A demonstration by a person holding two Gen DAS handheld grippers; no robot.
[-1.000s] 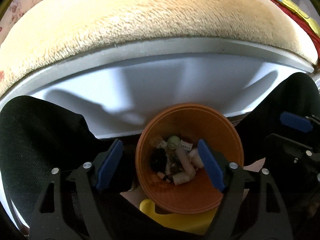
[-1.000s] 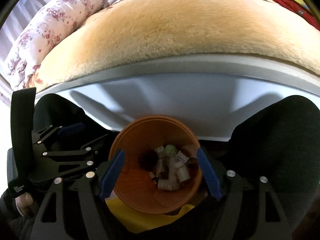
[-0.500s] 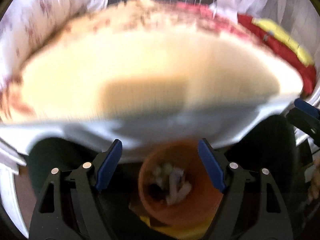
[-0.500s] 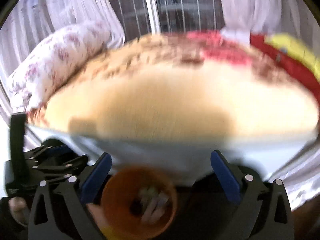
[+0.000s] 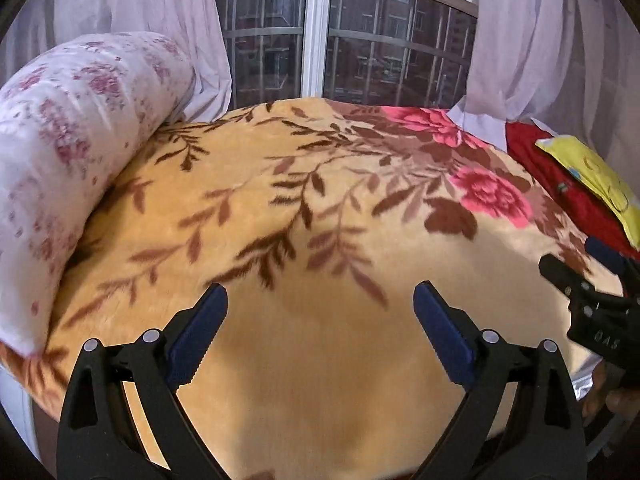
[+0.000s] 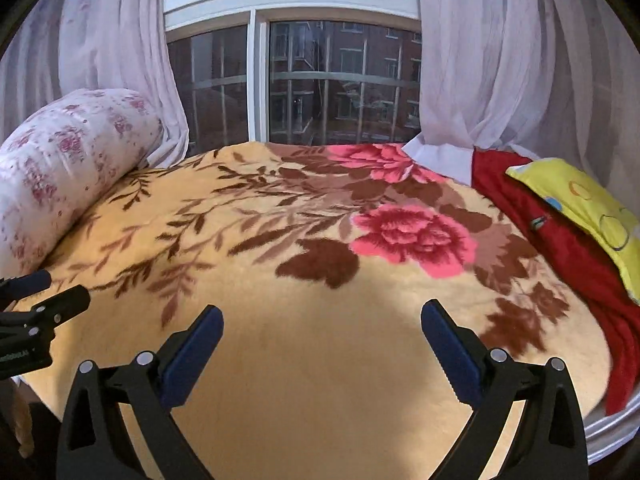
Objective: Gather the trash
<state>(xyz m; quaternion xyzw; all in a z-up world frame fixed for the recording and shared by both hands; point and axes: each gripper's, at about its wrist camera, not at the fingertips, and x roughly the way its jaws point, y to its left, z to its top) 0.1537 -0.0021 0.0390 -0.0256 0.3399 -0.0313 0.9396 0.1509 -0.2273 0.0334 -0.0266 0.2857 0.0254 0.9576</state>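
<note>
My left gripper [image 5: 320, 292] hangs over the near part of a tan floral blanket [image 5: 320, 208]. Its jaws are opening, and only blanket shows between the blue pads. My right gripper [image 6: 322, 312] stands open beside it over the same blanket [image 6: 320, 360], holding nothing. Each gripper shows in the other's view: the right one [image 5: 592, 300] at the right edge, the left one [image 6: 36, 312] at the left edge. The orange bin with the trash is out of view. I see no trash on the bed.
A rolled floral quilt [image 5: 72, 152] lies along the bed's left side. A red cloth [image 6: 540, 232] and a yellow pillow [image 6: 580, 200] lie at the right. Behind the bed are a window [image 6: 332, 80] and pale curtains [image 6: 500, 60].
Both grippers rose and tilted up from the orange bin of trash beside the bed. The bin has dropped out of view, the whole bed top shows, and both jaws stand wider.
</note>
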